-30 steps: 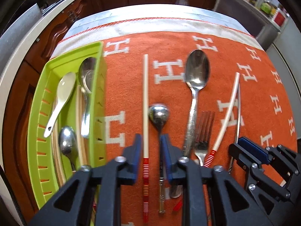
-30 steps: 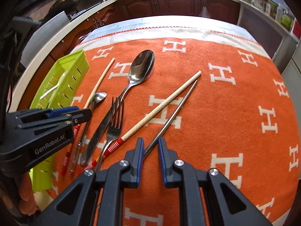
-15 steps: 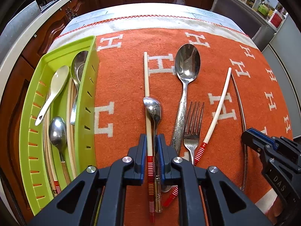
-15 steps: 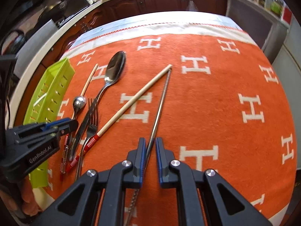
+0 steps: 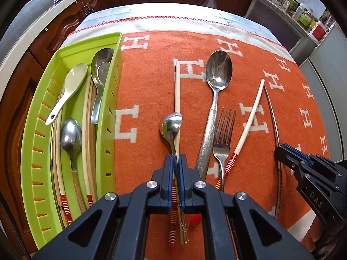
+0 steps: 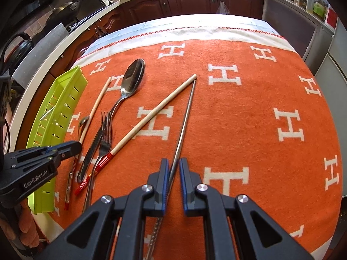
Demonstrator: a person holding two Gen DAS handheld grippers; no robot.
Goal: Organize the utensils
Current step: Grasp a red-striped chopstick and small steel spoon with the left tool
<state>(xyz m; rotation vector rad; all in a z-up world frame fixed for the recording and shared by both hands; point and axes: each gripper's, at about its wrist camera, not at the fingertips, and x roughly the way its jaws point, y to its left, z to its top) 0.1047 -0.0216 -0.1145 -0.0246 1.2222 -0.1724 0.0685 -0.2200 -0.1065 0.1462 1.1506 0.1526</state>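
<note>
Dark wooden kitchen cabinets ring a bench draped in an orange blanket [image 5: 151,82] with white H marks. At frame left a green slotted utensil tray [image 5: 28,151] holds spoons and chopsticks. Centre frame, the left tongs [image 5: 176,162] have just closed on a wooden chopstick [image 5: 177,86] and a small metal spoon [image 5: 171,125] together. A large spoon [image 5: 218,71], a fork [image 5: 223,130] and a second wooden chopstick [image 5: 251,117] lie loose to their right. Lower centre of the right view, the right tongs [image 6: 174,169] have just been closing about a metal chopstick [image 6: 185,121]; its shaft touches the left pad, a gap showing at the right pad.
</note>
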